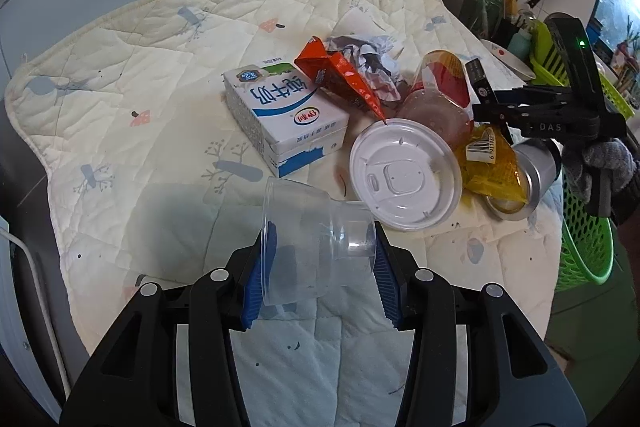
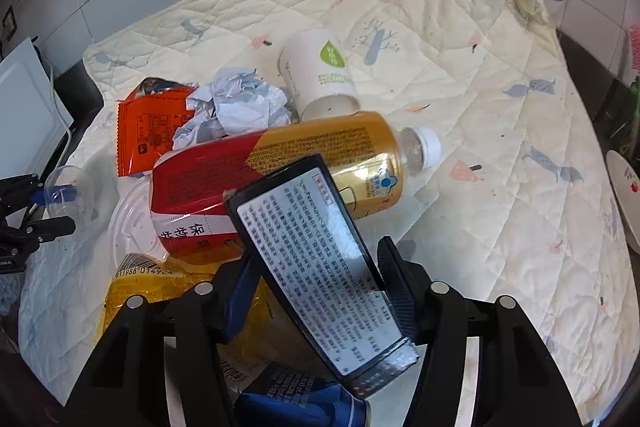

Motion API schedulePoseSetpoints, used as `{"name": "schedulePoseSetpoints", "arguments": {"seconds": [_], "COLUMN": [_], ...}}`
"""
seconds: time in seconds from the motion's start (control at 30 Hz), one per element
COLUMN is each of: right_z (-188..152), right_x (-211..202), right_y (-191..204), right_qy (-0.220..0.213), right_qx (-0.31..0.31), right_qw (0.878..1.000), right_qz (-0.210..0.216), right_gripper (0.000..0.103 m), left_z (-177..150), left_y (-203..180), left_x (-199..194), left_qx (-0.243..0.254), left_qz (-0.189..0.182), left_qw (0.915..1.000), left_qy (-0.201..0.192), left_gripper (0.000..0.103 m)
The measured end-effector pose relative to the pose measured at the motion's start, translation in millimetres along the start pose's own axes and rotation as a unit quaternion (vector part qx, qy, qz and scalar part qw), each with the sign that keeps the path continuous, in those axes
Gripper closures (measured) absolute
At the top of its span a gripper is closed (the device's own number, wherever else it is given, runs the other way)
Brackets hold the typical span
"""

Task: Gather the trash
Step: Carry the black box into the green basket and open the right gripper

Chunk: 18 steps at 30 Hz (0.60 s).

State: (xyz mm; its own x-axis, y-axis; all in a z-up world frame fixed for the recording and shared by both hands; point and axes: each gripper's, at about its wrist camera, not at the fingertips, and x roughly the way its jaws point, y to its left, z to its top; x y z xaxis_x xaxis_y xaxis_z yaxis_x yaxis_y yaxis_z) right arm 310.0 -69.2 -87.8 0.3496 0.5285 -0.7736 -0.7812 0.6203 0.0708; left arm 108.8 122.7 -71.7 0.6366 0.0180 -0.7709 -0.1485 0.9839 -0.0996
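Covering the counter, a cream quilted cloth (image 1: 132, 115) is strewn with trash: a white-and-blue milk carton (image 1: 280, 115), a red-and-gold bottle (image 2: 280, 167) lying on its side, a white plastic lid (image 1: 406, 175), a paper cup (image 2: 320, 75), an orange wrapper (image 2: 148, 131) and crumpled paper (image 2: 236, 107), all heaped close together. A clear plastic cup (image 1: 316, 243), tipped on its side, is clamped between the blue pads of the left gripper (image 1: 322, 267). A small black box (image 2: 320, 279) with a printed white label is gripped slantwise in the right gripper (image 2: 320, 287), above the bottle.
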Motion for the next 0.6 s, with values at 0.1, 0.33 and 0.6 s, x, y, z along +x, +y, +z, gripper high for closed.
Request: {"name": "schedulePoseSetpoints", "arguments": {"seconds": [0.1,0.33,0.6], "right_z": [-1,-1,-34], "right_x": [-14,-60,-133], "right_y": [2,0,-8], "right_qy": [-0.024,-0.095,-0.149], "right_qx": [0.007,0.051,0.116], "right_qw": [1.0,0.993,0.978], "right_qz": [-0.008,-0.041,-0.085], "right_gripper": [0.052,0.054,0.055], "left_z": [2,6,11], "left_y": [-4,-17,-44], "left_x": [-4,-17,-37], "left_qx": [0.004,0.017,0.046], "left_qz": [-0.004,-0.02,-0.053], "left_qw": [1.0,0.9994,0.9964], "left_qy": [-0.006,-0.023,-0.048], "left_gripper": [0.056,0.056,0.056]}}
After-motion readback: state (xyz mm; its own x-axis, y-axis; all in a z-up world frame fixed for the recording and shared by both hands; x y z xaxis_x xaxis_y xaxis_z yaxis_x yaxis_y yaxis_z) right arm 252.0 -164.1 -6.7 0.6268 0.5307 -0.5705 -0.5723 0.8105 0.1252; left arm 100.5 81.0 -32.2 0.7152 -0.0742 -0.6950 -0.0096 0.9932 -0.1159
